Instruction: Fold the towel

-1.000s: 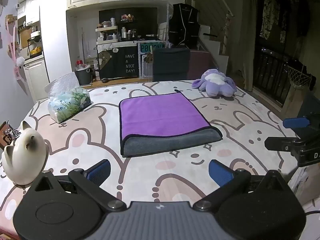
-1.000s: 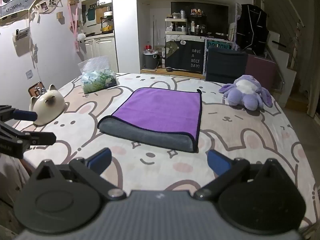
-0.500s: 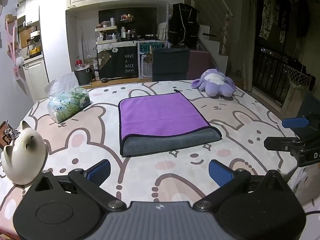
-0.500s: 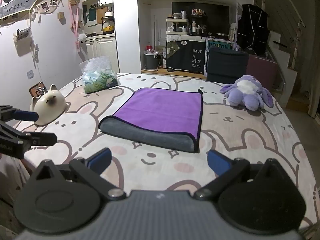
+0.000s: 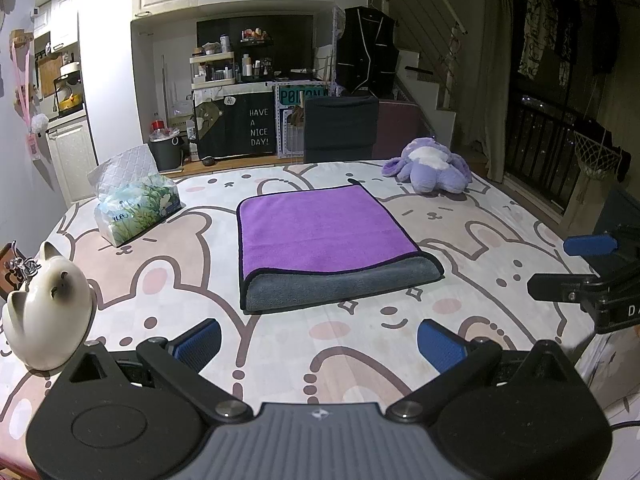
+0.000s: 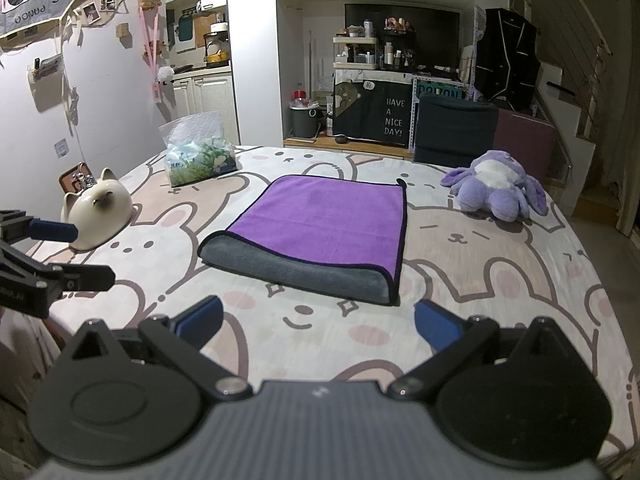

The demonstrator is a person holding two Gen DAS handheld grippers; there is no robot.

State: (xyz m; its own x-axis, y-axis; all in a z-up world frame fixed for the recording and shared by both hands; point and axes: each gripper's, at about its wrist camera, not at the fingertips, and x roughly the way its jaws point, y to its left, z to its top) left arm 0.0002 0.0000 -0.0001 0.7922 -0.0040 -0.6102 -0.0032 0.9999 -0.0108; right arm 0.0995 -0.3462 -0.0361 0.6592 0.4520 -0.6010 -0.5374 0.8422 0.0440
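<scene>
A purple towel [image 5: 324, 232] with a grey underside lies folded in the middle of the table, its grey fold edge nearest me. It also shows in the right wrist view [image 6: 320, 216]. My left gripper [image 5: 318, 344] is open and empty, held back from the towel above the table's near edge. My right gripper [image 6: 318, 322] is open and empty, also short of the towel. Each gripper shows side-on in the other's view: the right one [image 5: 580, 264] at the right edge, the left one [image 6: 60, 248] at the left edge.
The table carries a bunny-print cloth [image 5: 160, 264]. A cat-shaped ceramic figure [image 5: 48, 304] stands at the near left, a tissue pack [image 5: 136, 208] at the far left, a purple plush toy [image 5: 430, 166] at the far right. A dark chair [image 5: 340, 128] stands behind the table.
</scene>
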